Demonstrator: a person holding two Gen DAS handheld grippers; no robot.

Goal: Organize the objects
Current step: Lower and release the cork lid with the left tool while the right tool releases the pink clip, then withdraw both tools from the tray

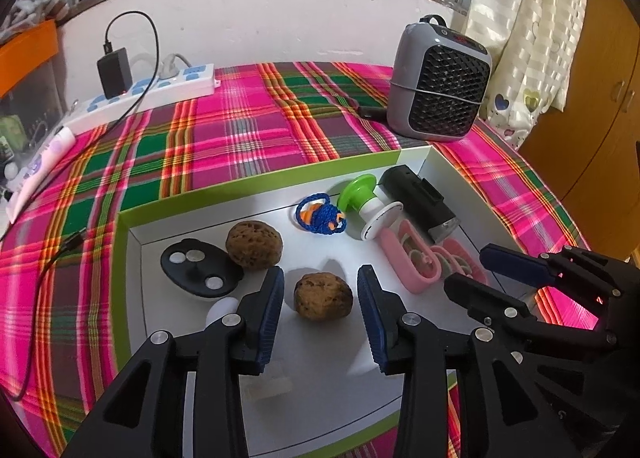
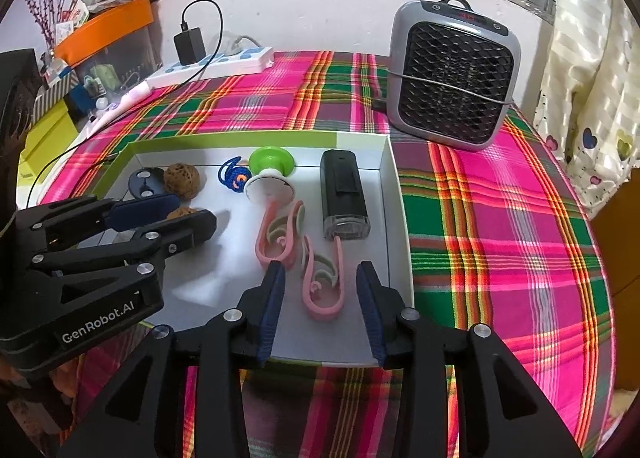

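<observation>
I see a grey heater (image 2: 452, 77) on the plaid cloth (image 2: 500, 217), and a power strip (image 1: 152, 91) with a black charger (image 1: 114, 71) by the wall.

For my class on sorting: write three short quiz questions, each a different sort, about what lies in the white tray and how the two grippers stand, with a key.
1. True or false: the left gripper squeezes the near walnut.
2. How many walnuts lie in the white tray?
3. Which thing lies between the right gripper's open jaws? A) pink clip B) black flashlight C) blue cord

Key: 1. False; it lies between the pads, untouched. 2. Two; the far walnut is the other. 3. A.
</observation>
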